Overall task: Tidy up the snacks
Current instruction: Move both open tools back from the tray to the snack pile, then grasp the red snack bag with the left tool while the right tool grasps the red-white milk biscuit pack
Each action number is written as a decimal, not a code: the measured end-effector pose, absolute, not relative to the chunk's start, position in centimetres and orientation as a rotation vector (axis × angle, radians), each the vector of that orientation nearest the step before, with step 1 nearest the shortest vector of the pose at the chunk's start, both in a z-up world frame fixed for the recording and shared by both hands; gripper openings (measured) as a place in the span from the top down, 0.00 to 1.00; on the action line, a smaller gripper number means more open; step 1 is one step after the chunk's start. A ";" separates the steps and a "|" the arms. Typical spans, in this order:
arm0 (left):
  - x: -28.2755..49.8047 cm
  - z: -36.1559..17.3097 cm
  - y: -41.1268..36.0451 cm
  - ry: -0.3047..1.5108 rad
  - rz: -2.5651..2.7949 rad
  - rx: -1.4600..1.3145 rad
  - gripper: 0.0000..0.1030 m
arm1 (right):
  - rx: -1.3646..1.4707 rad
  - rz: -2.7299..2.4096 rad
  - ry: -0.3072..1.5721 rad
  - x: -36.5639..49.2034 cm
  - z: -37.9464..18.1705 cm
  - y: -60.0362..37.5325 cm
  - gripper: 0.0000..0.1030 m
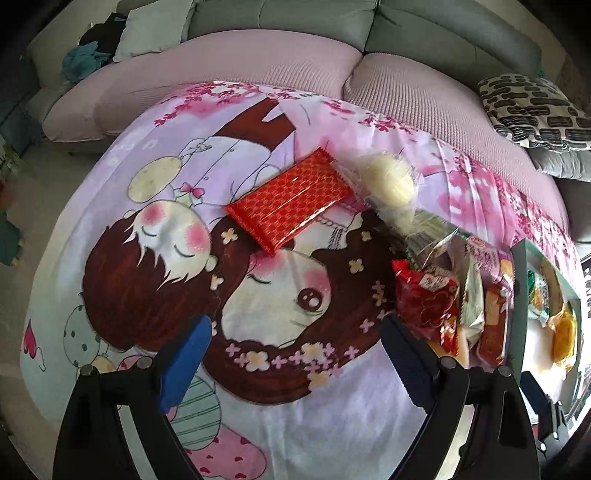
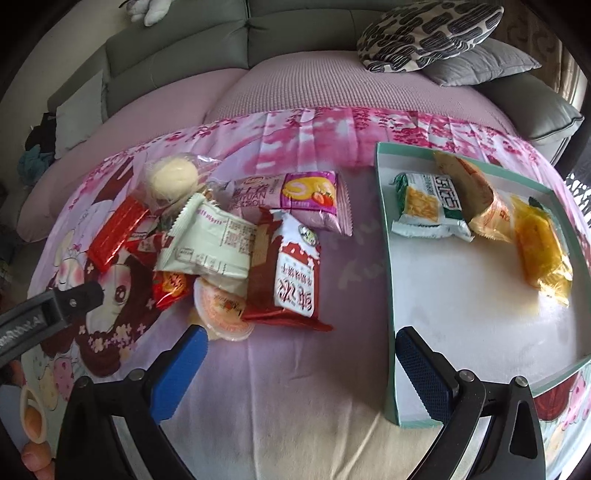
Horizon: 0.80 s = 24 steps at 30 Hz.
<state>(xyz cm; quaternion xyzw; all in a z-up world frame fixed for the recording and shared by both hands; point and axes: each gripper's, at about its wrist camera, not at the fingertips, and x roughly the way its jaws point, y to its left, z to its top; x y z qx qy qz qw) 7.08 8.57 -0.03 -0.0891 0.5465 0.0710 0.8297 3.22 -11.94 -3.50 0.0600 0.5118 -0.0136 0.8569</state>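
Observation:
A pile of wrapped snacks lies on a cartoon-print cloth: a red-and-white pack, a white pack, a pink roll-cake pack and a jelly cup. A red patterned pack and a clear-wrapped pale bun lie at the pile's far left. The teal box to the right holds a green-and-white pack, an orange pack and a yellow one. My right gripper hangs open and empty between pile and box. My left gripper is open over bare cloth, left of the pile.
The cloth covers a pink padded surface in front of a grey sofa. A black-and-white patterned cushion and a grey cushion lie at the back right. Clothes are heaped at the sofa's far left.

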 end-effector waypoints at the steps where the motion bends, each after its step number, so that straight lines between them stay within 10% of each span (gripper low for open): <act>1: 7.4 0.1 8.4 1.154 0.137 -0.196 0.10 | 0.129 -0.028 1.072 3.3 -3.5 -11.9 0.01; 16: 11.1 -1.3 5.0 1.140 -0.026 -0.297 0.10 | 0.134 -0.042 1.034 4.2 -3.2 -13.0 0.01; 24: 11.7 -2.3 4.0 1.161 -0.077 -0.337 0.28 | 0.150 -0.057 1.038 4.3 -3.3 -13.6 0.01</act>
